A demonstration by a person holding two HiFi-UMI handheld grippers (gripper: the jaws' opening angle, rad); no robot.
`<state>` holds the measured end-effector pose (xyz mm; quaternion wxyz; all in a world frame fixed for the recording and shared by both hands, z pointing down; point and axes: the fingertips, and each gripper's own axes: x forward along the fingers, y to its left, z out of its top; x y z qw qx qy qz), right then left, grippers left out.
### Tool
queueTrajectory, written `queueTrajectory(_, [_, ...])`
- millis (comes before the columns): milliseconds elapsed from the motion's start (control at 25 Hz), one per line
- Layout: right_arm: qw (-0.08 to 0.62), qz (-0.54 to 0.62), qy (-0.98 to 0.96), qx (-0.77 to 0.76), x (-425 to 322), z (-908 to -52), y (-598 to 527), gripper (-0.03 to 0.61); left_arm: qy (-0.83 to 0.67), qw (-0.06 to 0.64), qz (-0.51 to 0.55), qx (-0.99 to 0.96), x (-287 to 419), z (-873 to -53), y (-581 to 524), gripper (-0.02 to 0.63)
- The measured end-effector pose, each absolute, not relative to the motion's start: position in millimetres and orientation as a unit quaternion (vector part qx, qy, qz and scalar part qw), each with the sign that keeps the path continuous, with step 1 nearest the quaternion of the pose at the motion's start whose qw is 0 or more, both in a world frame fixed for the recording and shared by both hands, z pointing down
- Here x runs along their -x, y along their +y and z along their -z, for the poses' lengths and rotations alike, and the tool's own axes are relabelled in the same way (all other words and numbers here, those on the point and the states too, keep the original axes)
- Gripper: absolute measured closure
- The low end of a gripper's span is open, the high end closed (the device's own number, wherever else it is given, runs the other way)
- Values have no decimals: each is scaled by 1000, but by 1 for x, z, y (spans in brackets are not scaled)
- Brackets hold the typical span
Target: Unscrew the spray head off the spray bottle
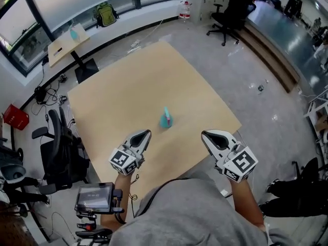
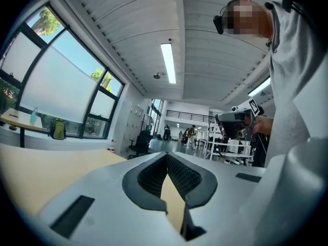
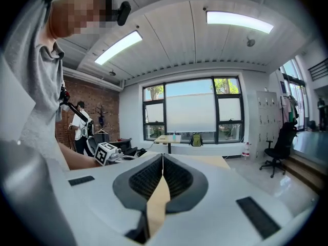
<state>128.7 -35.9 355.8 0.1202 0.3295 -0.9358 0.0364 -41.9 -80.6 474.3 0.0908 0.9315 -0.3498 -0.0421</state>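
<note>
A small teal spray bottle [image 1: 165, 118] stands upright near the middle of the tan table [image 1: 123, 96], spray head on top. My left gripper [image 1: 147, 132] is shut and empty, near the table's front edge, to the lower left of the bottle. My right gripper [image 1: 204, 134] is also shut and empty, to the lower right of the bottle. Both are clearly apart from it. In the left gripper view the jaws [image 2: 167, 155] meet at the tips; the bottle is not seen there. In the right gripper view the jaws [image 3: 162, 157] are closed too, with no bottle in sight.
A black office chair [image 1: 60, 147] stands left of the table. A tablet on a stand [image 1: 95, 198] is at the lower left. A small desk [image 1: 66, 44] and a green backpack [image 1: 105, 14] are by the windows; another black chair [image 1: 230, 15] is far back.
</note>
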Motion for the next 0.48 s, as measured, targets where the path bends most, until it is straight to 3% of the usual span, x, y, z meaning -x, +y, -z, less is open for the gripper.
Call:
queueTrajectory(240, [164, -68, -933, -313, -118, -371, -59, 572, -323, 96, -21, -941, 32, -551, -125, 606])
queueTrajectory(280, [167, -70, -932, -314, -117, -372, -68, 572, -320, 91, -33, -943, 29, -562, -139, 575])
queueTrajectory(360, [177, -74, -932, -308, -113, -377, -81, 572, -317, 96, -67, -941, 23, -598, -157, 413])
queueTrajectory(480, [186, -84, -931, -303, -115, -385, -97, 572, -310, 103, -131, -936, 7, -656, -171, 282])
